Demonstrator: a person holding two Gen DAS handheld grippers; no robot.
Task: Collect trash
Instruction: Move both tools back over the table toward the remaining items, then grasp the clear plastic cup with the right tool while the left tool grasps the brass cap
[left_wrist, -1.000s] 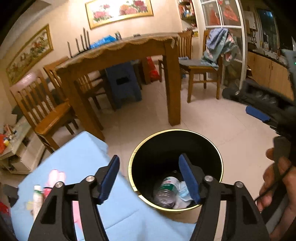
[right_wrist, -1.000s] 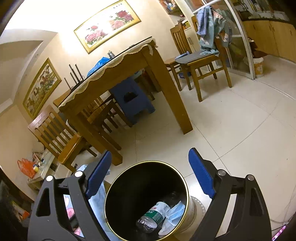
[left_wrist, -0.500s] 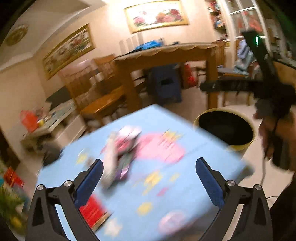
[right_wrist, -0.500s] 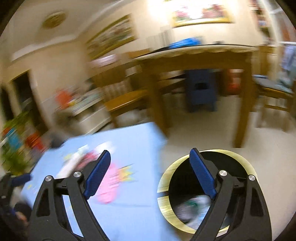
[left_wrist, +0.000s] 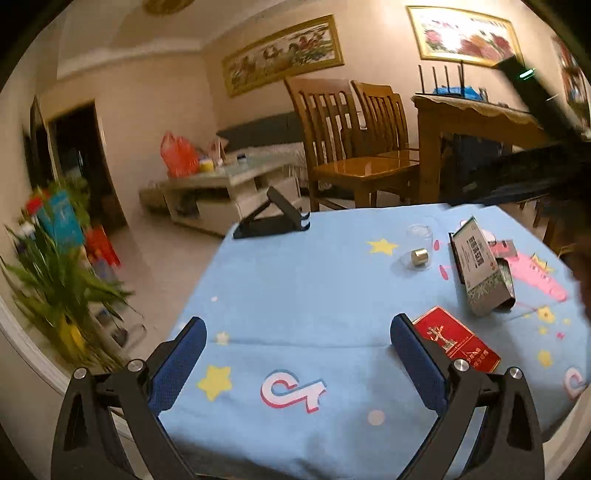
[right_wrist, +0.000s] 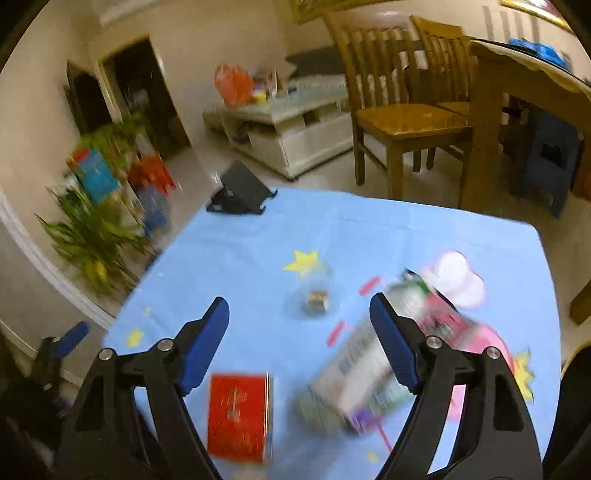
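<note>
A low table under a blue cartoon cloth (left_wrist: 295, 288) carries the trash. A flat red box (left_wrist: 456, 343) lies nearest, just right of my left gripper (left_wrist: 295, 332), which hovers open over the near edge with nothing in it. Behind the red box lie a grey-green carton (left_wrist: 480, 273) and a clear cup with a gold cap (left_wrist: 419, 253). In the right wrist view my right gripper (right_wrist: 299, 306) hangs above the cloth (right_wrist: 369, 236). Its jaws are closing with nothing between them. The red box (right_wrist: 238, 417) is below it, the blurred carton (right_wrist: 365, 373) at the right finger, and the cup (right_wrist: 314, 295) ahead.
A black folding stand (left_wrist: 273, 218) sits at the table's far left corner. Wooden chairs (left_wrist: 354, 147) and a dining table (left_wrist: 472, 122) stand beyond it, and a white TV bench (left_wrist: 221, 192) further back. A potted plant (left_wrist: 62, 295) is on the floor to the left.
Both views have swung left, from the black bin with the bottle in it to the blue-clothed table. The left jaws have spread wider.
</note>
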